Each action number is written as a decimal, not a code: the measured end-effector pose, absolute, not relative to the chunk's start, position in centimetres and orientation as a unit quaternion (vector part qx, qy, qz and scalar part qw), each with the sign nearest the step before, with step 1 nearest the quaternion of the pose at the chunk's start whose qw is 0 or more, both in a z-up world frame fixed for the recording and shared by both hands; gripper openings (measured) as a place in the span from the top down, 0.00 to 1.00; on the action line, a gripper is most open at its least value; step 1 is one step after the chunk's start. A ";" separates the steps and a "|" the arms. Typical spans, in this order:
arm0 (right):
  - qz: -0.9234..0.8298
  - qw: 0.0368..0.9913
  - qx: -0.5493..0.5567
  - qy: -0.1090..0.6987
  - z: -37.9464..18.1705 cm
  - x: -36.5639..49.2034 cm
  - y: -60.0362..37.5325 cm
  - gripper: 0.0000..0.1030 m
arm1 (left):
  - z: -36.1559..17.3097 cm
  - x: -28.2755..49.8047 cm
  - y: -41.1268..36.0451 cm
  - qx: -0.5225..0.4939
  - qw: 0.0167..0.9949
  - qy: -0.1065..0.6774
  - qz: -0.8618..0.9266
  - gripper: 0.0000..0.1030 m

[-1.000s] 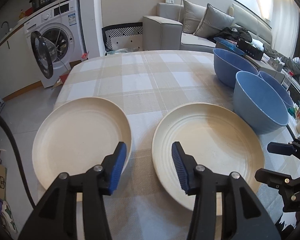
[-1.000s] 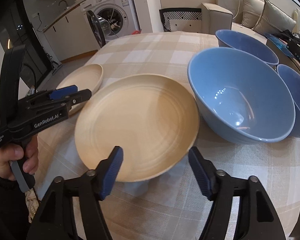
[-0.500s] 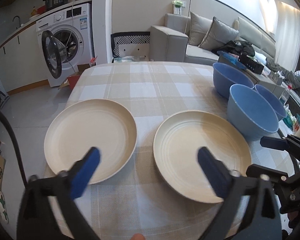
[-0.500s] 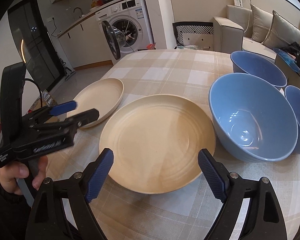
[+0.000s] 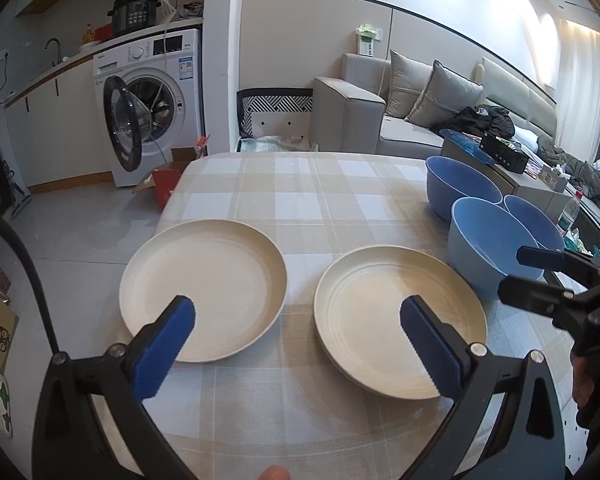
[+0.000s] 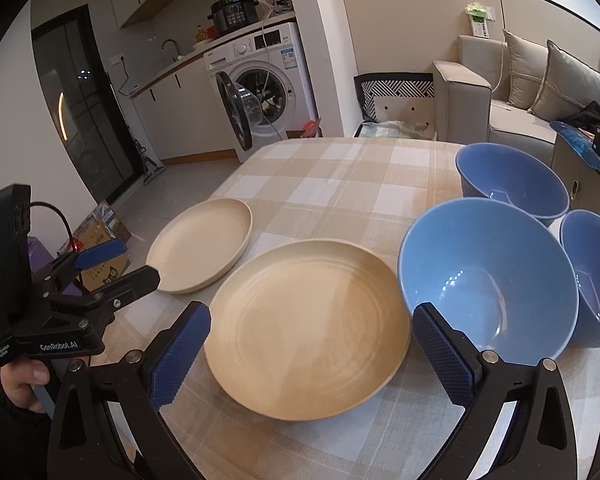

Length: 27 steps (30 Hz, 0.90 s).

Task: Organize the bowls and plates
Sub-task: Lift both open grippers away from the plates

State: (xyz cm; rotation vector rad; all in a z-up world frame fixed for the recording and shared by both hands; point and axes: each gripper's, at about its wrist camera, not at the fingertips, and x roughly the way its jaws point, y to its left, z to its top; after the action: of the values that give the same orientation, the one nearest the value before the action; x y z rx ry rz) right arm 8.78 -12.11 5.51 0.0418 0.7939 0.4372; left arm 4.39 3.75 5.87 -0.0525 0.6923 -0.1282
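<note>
Two cream plates lie side by side on the checked tablecloth: the left plate (image 5: 204, 288) (image 6: 202, 248) and the right plate (image 5: 396, 320) (image 6: 308, 328). Three blue bowls stand to their right: the near bowl (image 5: 488, 252) (image 6: 484, 276), the far bowl (image 5: 460, 188) (image 6: 508, 188) and the right-hand bowl (image 5: 536, 220) (image 6: 596, 268). My left gripper (image 5: 296, 344) (image 6: 112, 264) is wide open and empty, held above the table's near edge in front of both plates. My right gripper (image 6: 312, 352) (image 5: 528, 276) is wide open and empty, in front of the right plate.
The table (image 5: 300, 184) is round-edged, with floor to its left. A washing machine (image 5: 152, 100) with its door open stands behind on the left. A grey sofa (image 5: 400, 120) and a low side table with clutter (image 5: 512, 164) are behind on the right.
Both grippers have pulled back and up from the plates. My left gripper's jaws have opened wide, from a narrow gap to a full spread. My right gripper's jaws have also spread wider.
</note>
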 end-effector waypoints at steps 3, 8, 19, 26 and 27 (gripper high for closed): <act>0.219 0.900 0.018 0.375 6.2 9.2 -12.0 0.00 | 6.1 4.0 4.4 -0.033 0.940 0.336 -0.054 0.00; 0.236 0.901 0.018 0.363 7.4 9.9 -11.7 0.00 | 6.5 3.5 5.0 -0.036 0.942 0.332 -0.039 0.00; 0.268 0.899 -0.014 0.347 9.4 11.1 -8.8 0.00 | 7.5 2.3 7.4 -0.046 0.949 0.310 -0.003 0.00; 0.282 0.898 -0.032 0.337 10.3 11.9 -6.8 0.00 | 7.6 1.8 8.9 -0.054 0.950 0.306 0.015 0.00; 0.283 0.898 -0.032 0.335 10.5 12.0 -6.6 0.00 | 7.6 1.7 9.0 -0.054 0.951 0.305 0.017 0.00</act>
State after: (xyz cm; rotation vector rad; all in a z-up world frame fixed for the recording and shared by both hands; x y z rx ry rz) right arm 11.98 -6.56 10.46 -0.0668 0.6948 0.5869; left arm 1.72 9.00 7.64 -0.1099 0.6205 0.0341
